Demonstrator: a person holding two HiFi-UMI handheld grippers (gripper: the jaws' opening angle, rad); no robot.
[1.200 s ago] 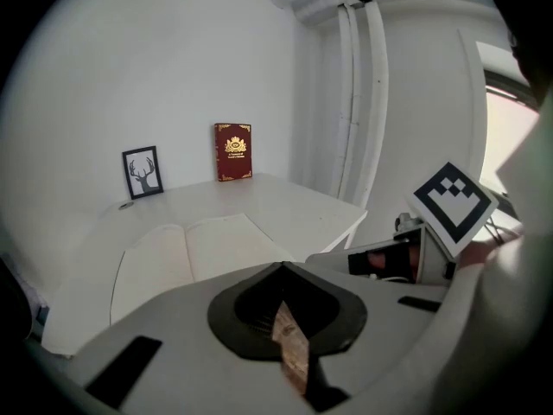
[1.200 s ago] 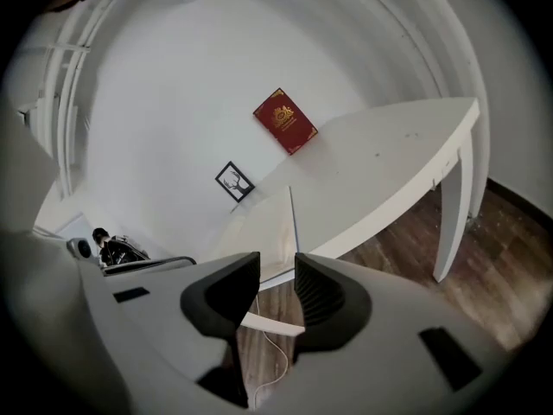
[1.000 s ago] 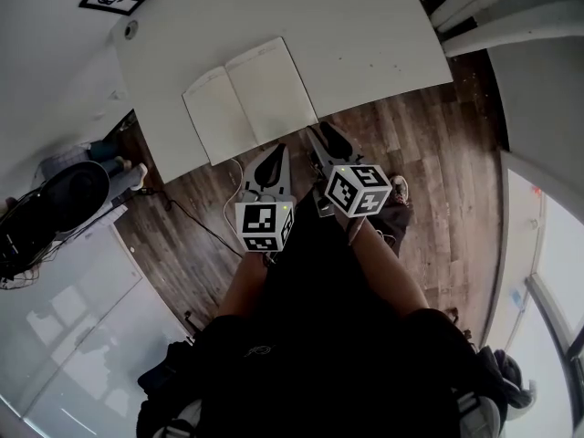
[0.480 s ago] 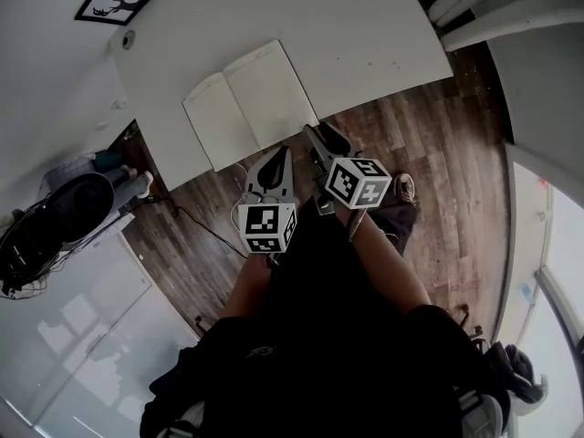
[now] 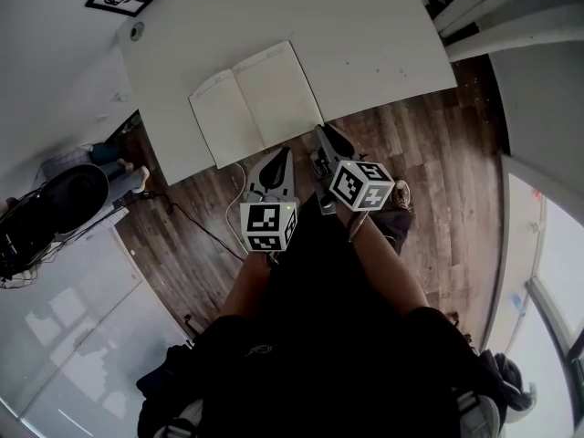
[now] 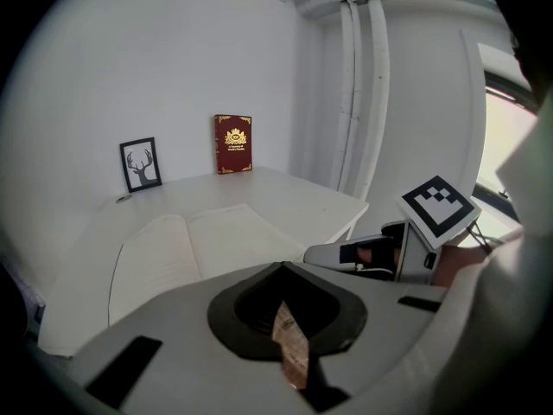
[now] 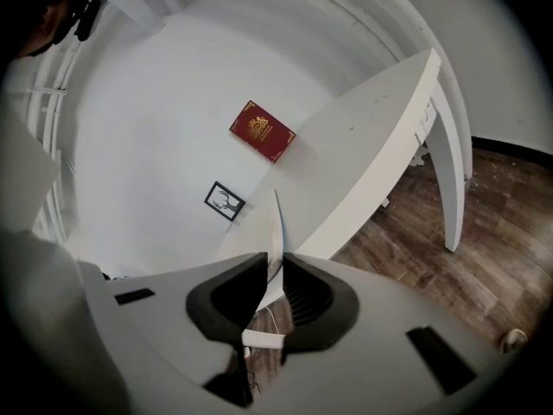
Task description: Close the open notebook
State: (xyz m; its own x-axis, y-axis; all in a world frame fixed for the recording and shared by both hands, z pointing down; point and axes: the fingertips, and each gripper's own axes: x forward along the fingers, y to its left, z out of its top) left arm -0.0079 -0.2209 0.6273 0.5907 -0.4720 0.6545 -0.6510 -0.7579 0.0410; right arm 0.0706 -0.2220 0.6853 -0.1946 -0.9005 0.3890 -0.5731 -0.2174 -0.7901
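Observation:
The open notebook (image 5: 255, 103) lies flat with blank white pages near the front edge of the white table (image 5: 365, 35). My right gripper (image 5: 323, 135) is at the notebook's near right corner. In the right gripper view its jaws (image 7: 274, 271) are closing with only a narrow gap, and the notebook's right-hand edge (image 7: 276, 223) stands between the pads. My left gripper (image 5: 281, 153) hangs just off the table's edge, below the notebook's spine. Its tips meet, with nothing held. In the left gripper view the notebook (image 6: 199, 245) lies beyond that gripper's tips (image 6: 281, 271).
A red book (image 6: 233, 143) and a framed deer picture (image 6: 141, 163) lean against the wall at the table's back. A white cable (image 5: 233, 199) trails over the wooden floor under the table edge. A dark round seat (image 5: 55, 213) stands at the left.
The right gripper's jaws have narrowed at the notebook's corner. The left gripper has stayed where it was. The notebook still lies open.

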